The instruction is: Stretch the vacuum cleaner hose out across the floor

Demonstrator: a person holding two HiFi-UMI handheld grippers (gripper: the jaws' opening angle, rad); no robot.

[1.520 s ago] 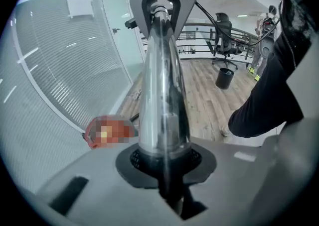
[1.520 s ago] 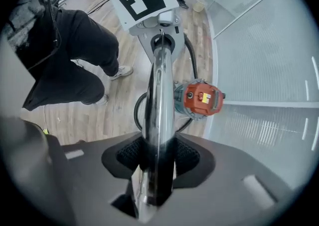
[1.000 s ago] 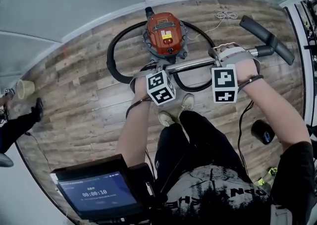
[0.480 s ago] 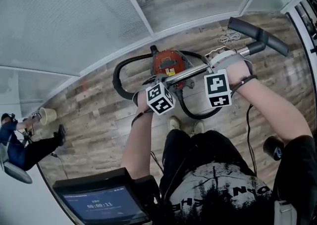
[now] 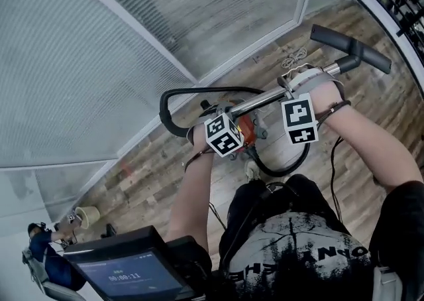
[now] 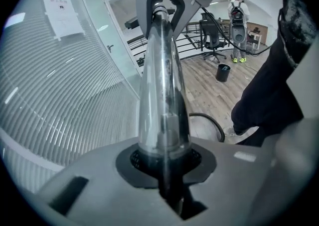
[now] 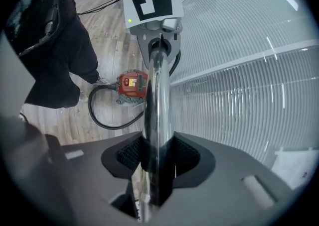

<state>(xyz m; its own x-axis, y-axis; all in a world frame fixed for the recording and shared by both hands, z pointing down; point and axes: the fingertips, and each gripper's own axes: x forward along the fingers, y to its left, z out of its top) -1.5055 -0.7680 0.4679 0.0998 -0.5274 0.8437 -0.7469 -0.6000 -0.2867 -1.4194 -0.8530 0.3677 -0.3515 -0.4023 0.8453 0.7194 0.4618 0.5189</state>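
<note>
Office space.
Frosted glass partitions (image 5: 119, 48), wood-look floor (image 5: 149, 174), a swivel chair (image 6: 213, 38) (paper notice (image 6: 61, 15) taped on glass).

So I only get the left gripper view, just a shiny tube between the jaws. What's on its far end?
Observer: The head view shows a black nozzle head at the end of that metal tube.
Operator: And where's the machine itself?
Observer: The right gripper view shows the red canister sitting on the wood floor.
Operator: Is the hose stretched out?
Observer: No, the black hose curls in a loop beside the canister.
</note>
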